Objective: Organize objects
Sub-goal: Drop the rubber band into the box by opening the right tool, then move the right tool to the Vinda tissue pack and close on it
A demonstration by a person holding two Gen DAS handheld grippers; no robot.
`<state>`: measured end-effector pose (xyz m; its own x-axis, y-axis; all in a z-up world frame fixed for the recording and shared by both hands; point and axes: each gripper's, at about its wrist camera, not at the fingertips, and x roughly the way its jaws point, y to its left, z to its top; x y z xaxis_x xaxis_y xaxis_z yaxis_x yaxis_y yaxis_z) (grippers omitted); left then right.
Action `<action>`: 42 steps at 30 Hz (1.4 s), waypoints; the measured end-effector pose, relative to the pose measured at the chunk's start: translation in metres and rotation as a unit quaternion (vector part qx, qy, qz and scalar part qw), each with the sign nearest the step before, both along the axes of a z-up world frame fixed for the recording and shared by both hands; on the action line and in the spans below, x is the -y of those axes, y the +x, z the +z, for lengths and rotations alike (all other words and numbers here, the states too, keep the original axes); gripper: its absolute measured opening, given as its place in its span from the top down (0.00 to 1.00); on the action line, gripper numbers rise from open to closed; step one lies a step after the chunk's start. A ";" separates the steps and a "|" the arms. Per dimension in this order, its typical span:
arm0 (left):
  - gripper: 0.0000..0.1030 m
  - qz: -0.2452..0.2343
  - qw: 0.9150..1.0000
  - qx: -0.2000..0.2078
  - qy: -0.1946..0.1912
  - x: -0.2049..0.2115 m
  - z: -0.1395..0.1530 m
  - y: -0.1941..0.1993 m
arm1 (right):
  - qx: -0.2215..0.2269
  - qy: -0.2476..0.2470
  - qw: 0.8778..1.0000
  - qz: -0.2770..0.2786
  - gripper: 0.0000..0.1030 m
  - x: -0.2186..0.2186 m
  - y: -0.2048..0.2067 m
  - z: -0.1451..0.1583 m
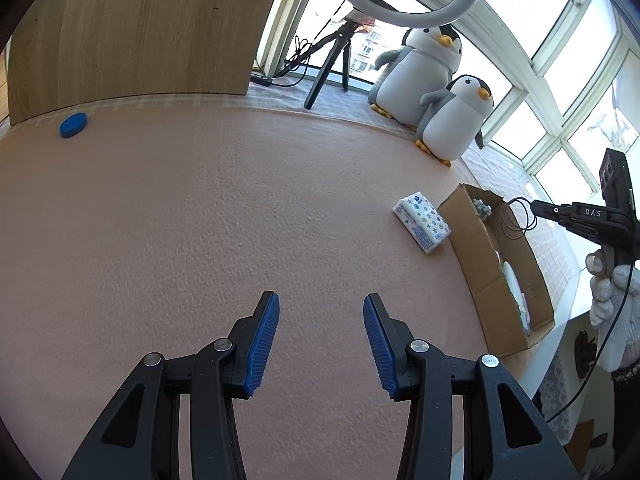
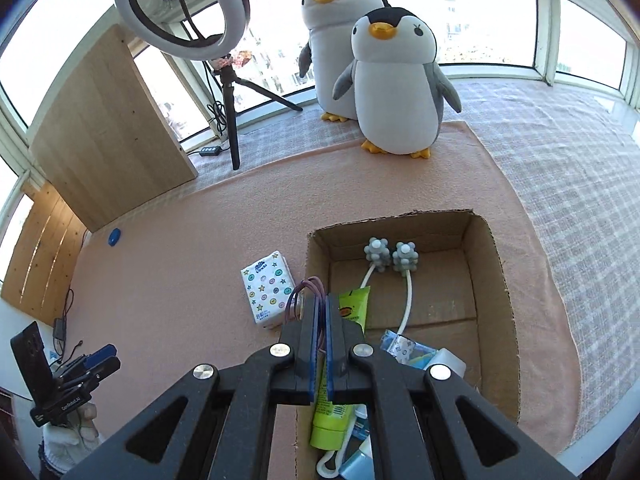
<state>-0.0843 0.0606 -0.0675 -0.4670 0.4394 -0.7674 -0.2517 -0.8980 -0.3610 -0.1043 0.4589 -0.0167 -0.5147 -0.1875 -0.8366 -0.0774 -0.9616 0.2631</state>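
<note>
My right hand-held gripper [image 2: 320,312] is pressed together on a thin purple wire loop [image 2: 303,292], which sticks out past the blue pads just over the near left wall of the open brown cardboard box [image 2: 496,264]. From my left wrist view the same loop [image 1: 516,216] hangs at the tip of that gripper [image 1: 538,209] above the box [image 1: 476,256]. My left hand-held gripper [image 1: 321,336] is spread wide over bare pink felt mat [image 1: 200,220] with nothing between its ribbed blue pads.

Inside the box lie a lime-green squeeze tube [image 2: 340,396], a white cord with two grey knobbly balls [image 2: 390,256] at its far end, and some small blue and white packets at the near end. A white tissue pack printed with coloured buttons and stars [image 2: 268,292] lies on the mat just beside the box's left wall. A small blue round disc [image 1: 73,124] sits well apart, near a leaning light wooden board [image 1: 132,32]. Two plush grey-and-white penguins [image 2: 384,76] stand at the far edge of the mat, beside a white ring light on a black tripod [image 2: 180,8].
</note>
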 end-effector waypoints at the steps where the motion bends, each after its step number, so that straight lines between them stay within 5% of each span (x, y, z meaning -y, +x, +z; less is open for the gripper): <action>1: 0.54 -0.005 1.000 0.000 0.000 -0.004 -0.001 0.000 | 0.004 0.000 1.000 -0.012 0.97 -0.009 0.006 -0.004; 9: 0.54 -0.025 1.000 -0.001 -0.006 -0.021 0.000 -0.001 | 0.037 -0.008 0.996 -0.077 0.97 -0.056 0.041 -0.041; 17: 0.54 -0.026 1.000 -0.001 -0.010 -0.017 0.002 -0.001 | 0.047 -0.006 0.995 -0.084 0.95 -0.058 0.048 -0.048; 21: 0.54 -0.025 1.000 -0.003 -0.011 -0.012 0.003 0.001 | 0.041 0.002 0.996 -0.083 0.72 -0.049 0.049 -0.044; 34: 0.54 -0.019 1.000 -0.001 -0.015 0.011 0.002 0.002 | 0.020 -0.027 0.998 -0.054 0.66 0.001 0.048 -0.032; 42: 0.54 -0.014 1.000 -0.005 -0.013 0.020 0.004 0.005 | 0.010 -0.043 0.999 0.011 0.45 0.056 0.004 -0.017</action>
<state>-0.0797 0.0408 -0.0636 -0.4617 0.4319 -0.7748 -0.2805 -0.8997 -0.3344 -0.1001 0.4031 -0.0333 -0.4931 -0.2700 -0.8270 -0.0635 -0.9369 0.3437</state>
